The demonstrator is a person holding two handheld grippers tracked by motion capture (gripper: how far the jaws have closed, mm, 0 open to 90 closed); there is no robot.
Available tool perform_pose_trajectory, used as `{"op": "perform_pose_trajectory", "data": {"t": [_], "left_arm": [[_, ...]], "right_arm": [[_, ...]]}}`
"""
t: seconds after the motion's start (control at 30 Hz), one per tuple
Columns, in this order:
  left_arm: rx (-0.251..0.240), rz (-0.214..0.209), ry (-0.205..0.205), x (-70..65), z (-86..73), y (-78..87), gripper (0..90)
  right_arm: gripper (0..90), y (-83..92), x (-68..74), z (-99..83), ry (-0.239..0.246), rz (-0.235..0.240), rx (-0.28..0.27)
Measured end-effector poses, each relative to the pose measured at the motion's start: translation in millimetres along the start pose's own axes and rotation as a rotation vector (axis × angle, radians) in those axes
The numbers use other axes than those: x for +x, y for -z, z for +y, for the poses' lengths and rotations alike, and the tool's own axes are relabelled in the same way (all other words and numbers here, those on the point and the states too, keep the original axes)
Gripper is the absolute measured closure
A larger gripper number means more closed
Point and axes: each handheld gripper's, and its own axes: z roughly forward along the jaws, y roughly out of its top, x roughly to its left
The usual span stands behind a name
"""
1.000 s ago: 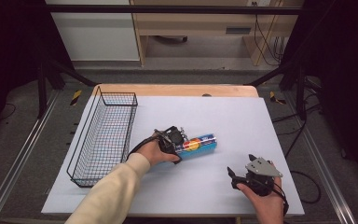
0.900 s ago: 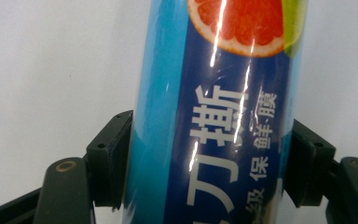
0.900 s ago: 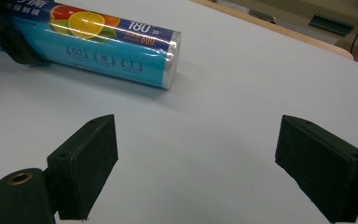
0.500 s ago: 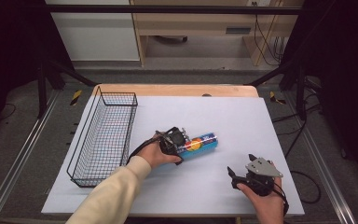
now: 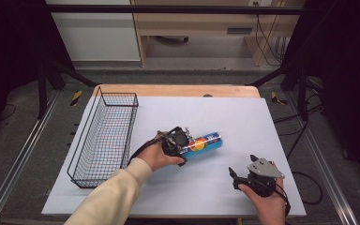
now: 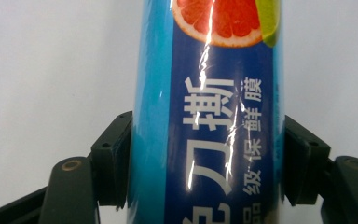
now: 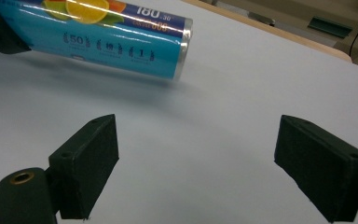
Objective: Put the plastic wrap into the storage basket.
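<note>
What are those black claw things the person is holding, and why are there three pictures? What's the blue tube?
Those are grabbing tools, one in each hand. The top picture is taken from a camera above the table. The other two come from little cameras riding on each tool. The left gripper has its two black fingers pressed on either side of a blue tube with fruit pictures on it, which seems to be a roll of kitchen wrap lying on its side. The right gripper is open, with nothing between its fingers, waiting near the table's front edge. A wire basket sits on the left of the table.
</note>
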Motion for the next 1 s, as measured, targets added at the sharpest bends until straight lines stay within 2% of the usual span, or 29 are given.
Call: {"op": "perform_pose_trajectory", "data": {"t": [0.2, 0.57, 0.7, 0.87, 1.0], "left_arm": [[-0.030, 0.016, -0.005, -6.3, 5.5, 20.2, 31.4], [-0.050, 0.044, -0.023, -17.1, 7.3, 55.4, 31.5], [-0.047, 0.054, -0.021, -19.8, 6.0, 69.6, 31.6], [-0.041, 0.066, -0.047, -23.1, 2.6, 85.9, 31.6], [-0.043, 0.063, -0.046, -26.1, -5.7, 100.2, 31.6]], "right_arm": [[13.7, 0.0, -0.7, -0.3, 0.000, 0.002, 0.003], [13.8, 0.5, -0.6, -0.2, -0.007, 0.002, 0.000], [13.8, 0.6, -0.9, -0.1, -0.011, 0.002, -0.002], [13.8, 0.9, -1.4, -0.2, -0.010, -0.003, -0.001], [13.8, 0.7, -1.6, -0.4, -0.011, -0.002, 0.000]]}}
